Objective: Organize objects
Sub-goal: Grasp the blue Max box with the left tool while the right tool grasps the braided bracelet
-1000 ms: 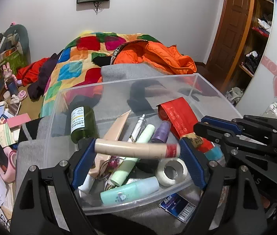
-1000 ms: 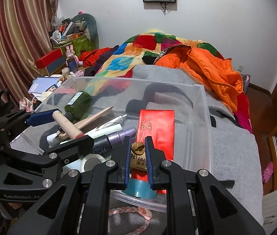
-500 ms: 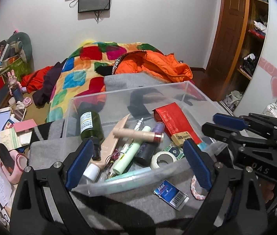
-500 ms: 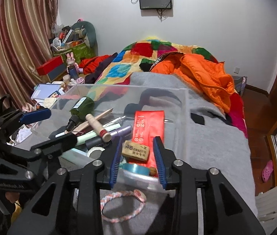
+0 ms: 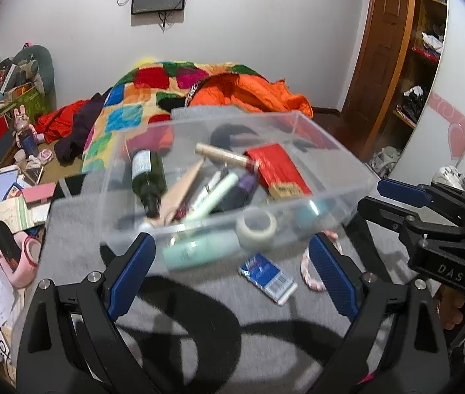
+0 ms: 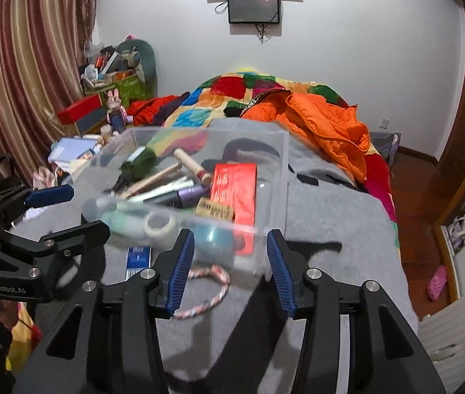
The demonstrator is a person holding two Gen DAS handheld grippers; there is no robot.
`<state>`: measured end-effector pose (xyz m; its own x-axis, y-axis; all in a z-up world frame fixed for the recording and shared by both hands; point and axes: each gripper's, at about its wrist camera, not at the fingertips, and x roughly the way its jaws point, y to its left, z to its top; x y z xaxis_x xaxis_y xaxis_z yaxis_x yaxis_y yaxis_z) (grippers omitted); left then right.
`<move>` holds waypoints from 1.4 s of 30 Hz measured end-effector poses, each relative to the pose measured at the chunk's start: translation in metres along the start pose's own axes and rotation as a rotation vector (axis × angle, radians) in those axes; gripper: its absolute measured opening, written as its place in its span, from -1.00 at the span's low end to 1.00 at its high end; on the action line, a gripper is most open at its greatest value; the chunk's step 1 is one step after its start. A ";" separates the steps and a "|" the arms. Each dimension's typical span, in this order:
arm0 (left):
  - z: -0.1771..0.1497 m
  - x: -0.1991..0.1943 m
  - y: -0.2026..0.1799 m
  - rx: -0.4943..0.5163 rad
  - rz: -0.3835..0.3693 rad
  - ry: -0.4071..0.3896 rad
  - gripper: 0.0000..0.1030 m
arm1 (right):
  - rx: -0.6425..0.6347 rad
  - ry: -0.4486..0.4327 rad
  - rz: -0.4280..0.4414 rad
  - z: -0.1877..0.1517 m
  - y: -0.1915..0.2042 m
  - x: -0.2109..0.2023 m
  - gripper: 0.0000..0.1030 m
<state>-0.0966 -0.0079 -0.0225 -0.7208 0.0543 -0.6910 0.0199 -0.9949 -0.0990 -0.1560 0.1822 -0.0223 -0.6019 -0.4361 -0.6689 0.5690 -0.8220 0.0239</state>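
Grey blanket (image 5: 199, 298) covered the bed, and on it stood the clear plastic bin (image 5: 298, 121), already holding a green bottle (image 5: 147, 177), a wooden stick (image 5: 222, 156), a red packet (image 5: 278, 164), an eraser (image 6: 214, 209), tubes and a roll of tape (image 5: 255, 223). Two things lay outside it, just near of its front wall: a small blue-and-white pack (image 5: 267, 277) and a braided cord loop (image 6: 206, 290). Both tools hung back from the bin, spread wide and holding nothing. The left tool (image 5: 229, 275) had the pack lying between its blue pads, nearer the right one, its long axis slanting from far left to near right. The right tool (image 6: 229, 269) looked straight down on the cord loop, which lay between its fingertips. By my judgement each hand was nearest its own stray, with the bin just beyond.
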 end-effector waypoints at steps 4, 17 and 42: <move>-0.017 0.009 -0.005 0.031 -0.015 0.048 0.85 | -0.011 0.046 0.002 -0.015 0.003 0.009 -0.18; -0.035 0.054 -0.012 0.140 -0.029 0.193 0.86 | 0.037 0.177 0.036 -0.030 -0.004 0.061 -0.23; -0.039 0.033 -0.026 0.134 -0.068 0.112 0.01 | 0.070 0.067 0.038 -0.031 -0.008 0.017 -0.79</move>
<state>-0.0934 0.0227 -0.0709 -0.6353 0.1232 -0.7623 -0.1242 -0.9906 -0.0566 -0.1530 0.1926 -0.0569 -0.5410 -0.4438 -0.7144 0.5489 -0.8299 0.0999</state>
